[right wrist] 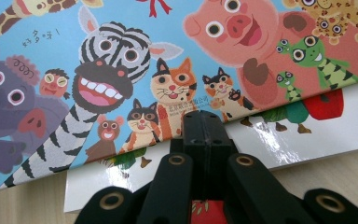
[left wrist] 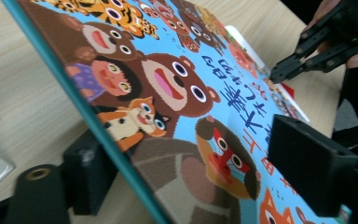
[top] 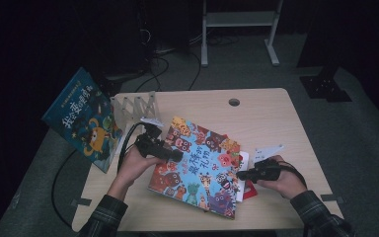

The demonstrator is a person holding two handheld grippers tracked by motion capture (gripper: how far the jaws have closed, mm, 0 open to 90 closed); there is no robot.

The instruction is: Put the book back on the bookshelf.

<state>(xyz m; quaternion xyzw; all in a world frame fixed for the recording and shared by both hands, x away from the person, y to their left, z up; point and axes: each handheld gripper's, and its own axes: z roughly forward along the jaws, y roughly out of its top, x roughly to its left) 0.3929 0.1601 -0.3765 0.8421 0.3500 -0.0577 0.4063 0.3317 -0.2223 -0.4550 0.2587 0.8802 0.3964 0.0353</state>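
Animal picture book [top: 197, 165] edge between left gripper [top: 170, 154] jaws, on table [top: 276, 118]

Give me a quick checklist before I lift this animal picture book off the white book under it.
1. Left gripper straddles the animal book edge: ok, one jaw under the teal edge and one over the cover in the left gripper view.
2. Left jaws clamped on the book: cannot tell; the upper pad looks apart from the cover.
3. Right gripper shut: ok, jaws together with nothing between.
4. Right tips at the book's edge, over the white book: ok.
5. White book pinned down: cannot tell.
6. Upright blue book and rack away from the lift: ok.
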